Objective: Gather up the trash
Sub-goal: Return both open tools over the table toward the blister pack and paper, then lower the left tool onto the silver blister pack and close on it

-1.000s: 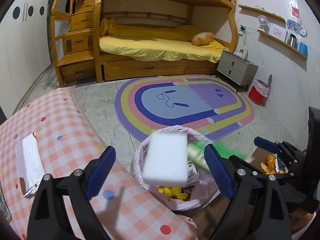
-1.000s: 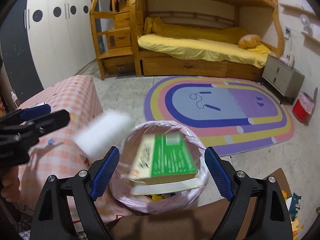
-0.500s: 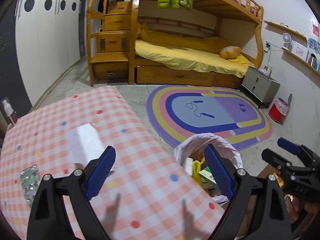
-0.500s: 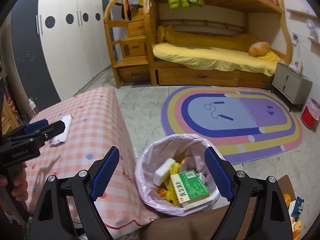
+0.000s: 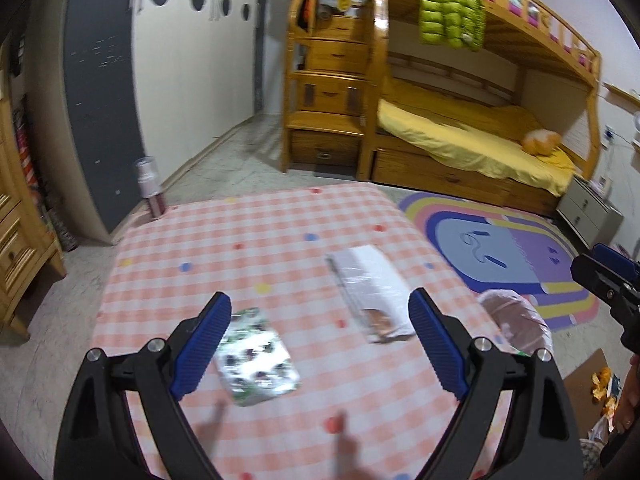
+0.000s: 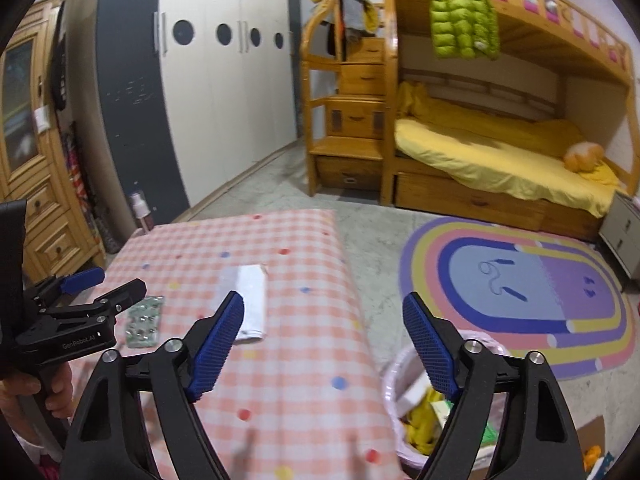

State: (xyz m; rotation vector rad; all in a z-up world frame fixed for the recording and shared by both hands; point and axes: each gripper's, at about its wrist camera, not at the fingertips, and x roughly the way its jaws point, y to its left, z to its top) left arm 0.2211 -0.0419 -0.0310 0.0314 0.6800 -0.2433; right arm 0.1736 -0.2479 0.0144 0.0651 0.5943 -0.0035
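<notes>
Left gripper (image 5: 318, 344) hangs wide open and empty over the foil blister pack (image 5: 256, 356) on the checked tablecloth (image 5: 280, 240), right gripper (image 6: 324, 344) likewise empty nearer the trash bag (image 6: 404, 364); risk: thin pack lies flat, fingertips likely skid or bunch cloth.

One blister pack (image 5: 256, 360), one white wrapper (image 5: 370, 286), one trash bin (image 6: 394, 376), two tools: left tool (image 5: 320, 350), right tool (image 6: 324, 344).

Checked table (image 5: 248, 240) bearing blister pack (image 5: 256, 364) and clear wrapper (image 5: 370, 292)
</notes>
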